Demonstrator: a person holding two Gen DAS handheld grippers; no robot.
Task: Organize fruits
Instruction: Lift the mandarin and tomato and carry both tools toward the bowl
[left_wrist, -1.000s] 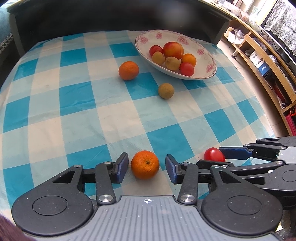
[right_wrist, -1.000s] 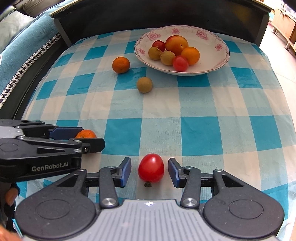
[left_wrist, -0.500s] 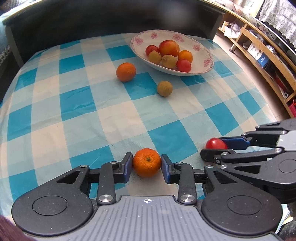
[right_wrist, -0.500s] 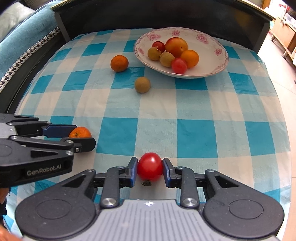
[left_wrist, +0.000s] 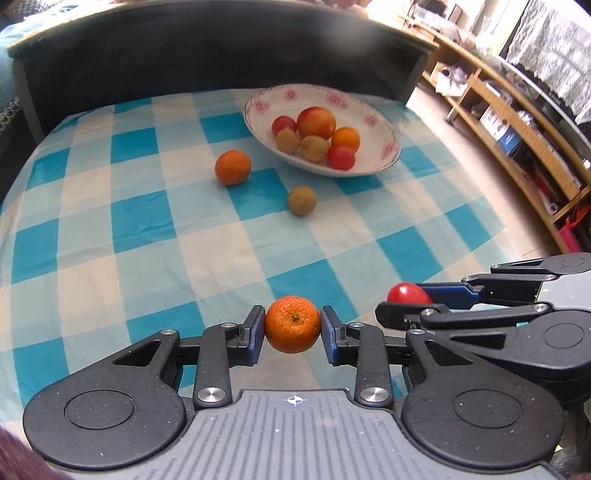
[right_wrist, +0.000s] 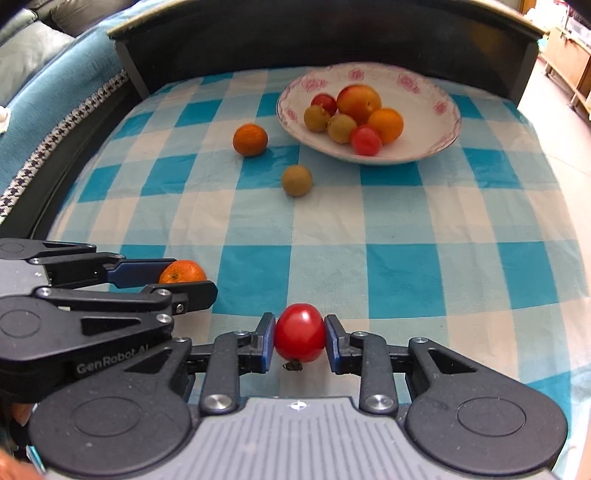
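I am gripping a small orange (left_wrist: 292, 324) in my left gripper (left_wrist: 293, 328) and a red tomato (right_wrist: 299, 332) in my right gripper (right_wrist: 299, 341), both above the checked tablecloth (left_wrist: 147, 229). The tomato seems soft, so I am squeezing across its middle. The bowl (right_wrist: 439, 122) is waiting ahead.

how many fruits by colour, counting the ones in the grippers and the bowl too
orange: 3 (one in the left gripper, one loose, one in the bowl)
red: 3 (one in the right gripper)
brownish-green: 3
large red-yellow: 1
total: 10
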